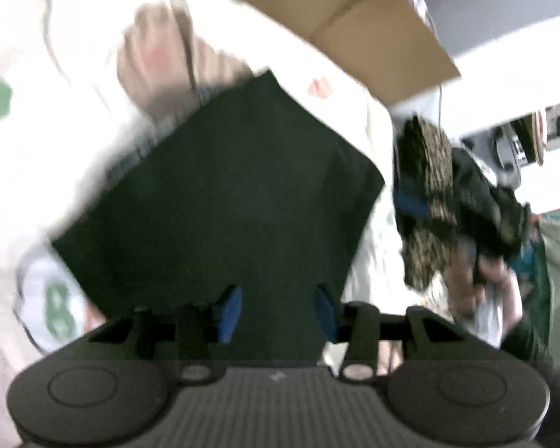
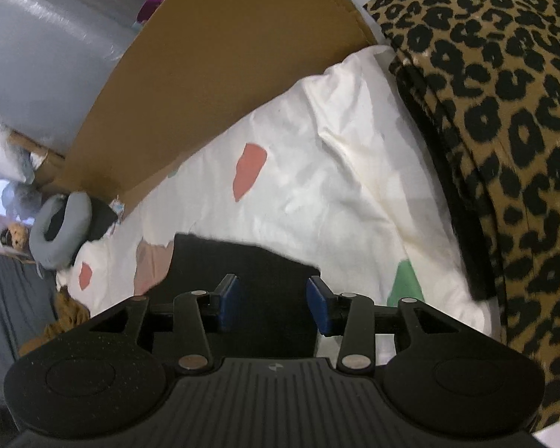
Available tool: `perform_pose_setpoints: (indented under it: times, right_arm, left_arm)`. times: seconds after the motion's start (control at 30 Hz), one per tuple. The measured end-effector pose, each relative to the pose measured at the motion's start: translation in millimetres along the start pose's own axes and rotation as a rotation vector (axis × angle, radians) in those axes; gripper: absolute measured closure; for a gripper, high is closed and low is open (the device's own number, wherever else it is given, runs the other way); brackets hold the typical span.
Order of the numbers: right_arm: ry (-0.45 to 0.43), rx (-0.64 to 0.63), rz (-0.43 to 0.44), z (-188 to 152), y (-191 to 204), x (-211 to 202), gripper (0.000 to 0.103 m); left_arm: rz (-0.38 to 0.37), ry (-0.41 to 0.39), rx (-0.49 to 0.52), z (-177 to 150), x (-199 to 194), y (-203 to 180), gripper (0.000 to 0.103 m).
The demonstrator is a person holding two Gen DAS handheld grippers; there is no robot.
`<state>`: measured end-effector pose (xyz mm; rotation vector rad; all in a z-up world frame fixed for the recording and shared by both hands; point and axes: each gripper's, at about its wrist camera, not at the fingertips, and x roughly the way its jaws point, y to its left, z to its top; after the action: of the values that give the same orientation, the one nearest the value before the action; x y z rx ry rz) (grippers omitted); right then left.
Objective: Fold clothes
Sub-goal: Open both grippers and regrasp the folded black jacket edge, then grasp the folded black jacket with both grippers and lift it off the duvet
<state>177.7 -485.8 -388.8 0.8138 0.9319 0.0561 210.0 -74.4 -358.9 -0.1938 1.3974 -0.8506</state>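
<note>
Both claws sit part-open with nothing between the pads, as I read it. Left claw (image 1: 278,311): blue pads apart, the folded dark green garment (image 1: 220,201) directly ahead and below, filling the gap in view, but I see no pinch on it. That frame is blurred, so contact is uncertain. Right claw (image 2: 272,306): same stance, pads clear, the same dark garment (image 2: 242,276) just past the tips.

Key relation: the garment lies flat on the patterned white duvet (image 2: 317,171), straight in front of both claws, so neither needs a sideways reach. In the left view its long axis runs diagonally, lower left to upper right, one corner pointing away from me. Left claw looks nearer its middle; right claw is at an edge.

Farther out: the leopard-print garment (image 2: 504,149) is beside the duvet on the right, apart from the dark one. Beyond that, the cardboard box (image 2: 224,67).

Judgement: this piece looks folded; the leopard one is likely next, right claw closer.
</note>
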Motion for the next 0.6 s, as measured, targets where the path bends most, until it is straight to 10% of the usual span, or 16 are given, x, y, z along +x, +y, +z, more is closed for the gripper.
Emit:
perform_pose_setpoints:
  times: [0.17,0.33,0.6]
  right_arm:
    - [0.030,0.019,0.032,-16.4,-4.0,-1.9,0.056]
    - [0.046,0.002,0.030,-33.3,-3.1,-3.9,0.055]
    - [0.123,-0.020,0.045,-65.7,0.3,6.9,0.053]
  left_arm:
    - [0.038,-0.069,0.039,32.2,-9.8,7.3,0.053]
    - [0.032,-0.134,0.117,52.7,0.7,2.6,0.025]
    - [0.098,-0.148,0.255,69.8,32.2,2.0,0.021]
